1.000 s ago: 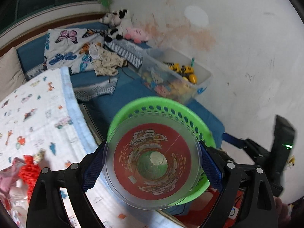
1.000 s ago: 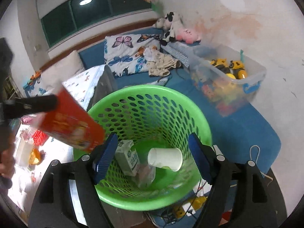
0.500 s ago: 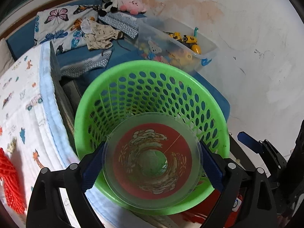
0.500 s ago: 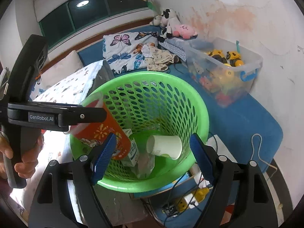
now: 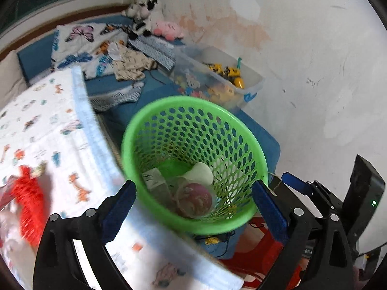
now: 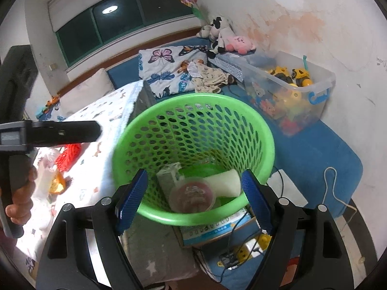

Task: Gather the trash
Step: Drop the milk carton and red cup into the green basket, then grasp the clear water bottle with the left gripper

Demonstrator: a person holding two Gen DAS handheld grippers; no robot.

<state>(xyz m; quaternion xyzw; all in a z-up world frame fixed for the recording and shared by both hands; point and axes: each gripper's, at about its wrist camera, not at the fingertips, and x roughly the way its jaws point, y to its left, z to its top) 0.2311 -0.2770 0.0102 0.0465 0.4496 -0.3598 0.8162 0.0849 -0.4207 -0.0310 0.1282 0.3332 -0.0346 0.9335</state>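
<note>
Green perforated plastic: the waste basket (image 5: pixel 193 159) sits beside the cloth-covered surface (image 5: pixel 48 145), rim near the cloth's blue-edged hem, presumably so litter from the top can be dropped straight in. Inside, at the bottom, lie a red-printed cup with clear lid (image 5: pixel 196 199), a white paper cup (image 5: pixel 199 172) on its side and a small carton (image 5: pixel 154 181), all touching or nearly so.

Left tool (image 5: pixel 193 207): jaws opening, nothing between the blue pads; the red cup lies in the basket below them, free of the tool. Right tool (image 6: pixel 193 198): jaws apart, empty, hanging over the near rim of the basket; no contact visible.

Left wrist view only: a red net-like item (image 5: pixel 29 207) on the cloth, blurred; a red stool (image 5: pixel 261 253) under the basket.

Right wrist view only: the person's hand (image 6: pixel 19 193) on the left tool's handle, an orange wrapper (image 6: pixel 56 184) near the red item, a cardboard box (image 6: pixel 217 227) and a power strip with cables (image 6: pixel 241 251) on the floor, and a dark window (image 6: pixel 121 19).

Judgement: more litter remains on the surface.
</note>
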